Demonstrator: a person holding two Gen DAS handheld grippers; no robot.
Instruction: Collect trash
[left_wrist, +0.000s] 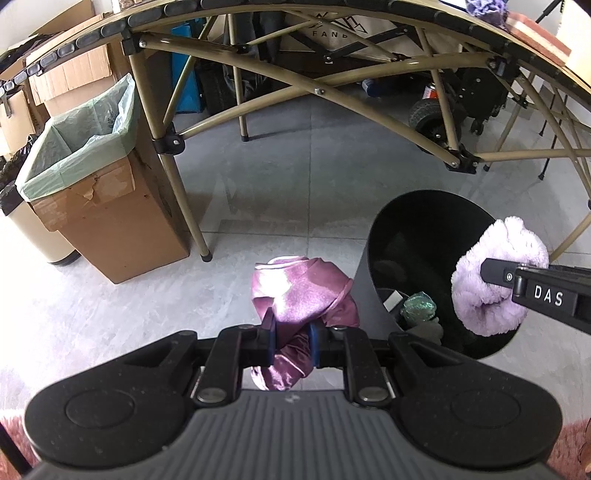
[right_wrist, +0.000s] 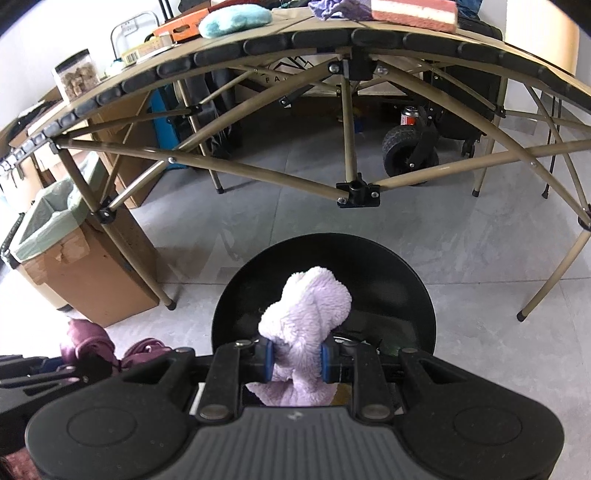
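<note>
The left tongs are clenched on a shiny purple satin cloth, held above the grey tiled floor just left of the black bin. The right tongs are clamped on a fluffy lilac cloth, held over the bin's open mouth. Inside the bin lies a crumpled green item. Farther off stands a cardboard box lined with a green bag, beside a leg of the folding desk.
</note>
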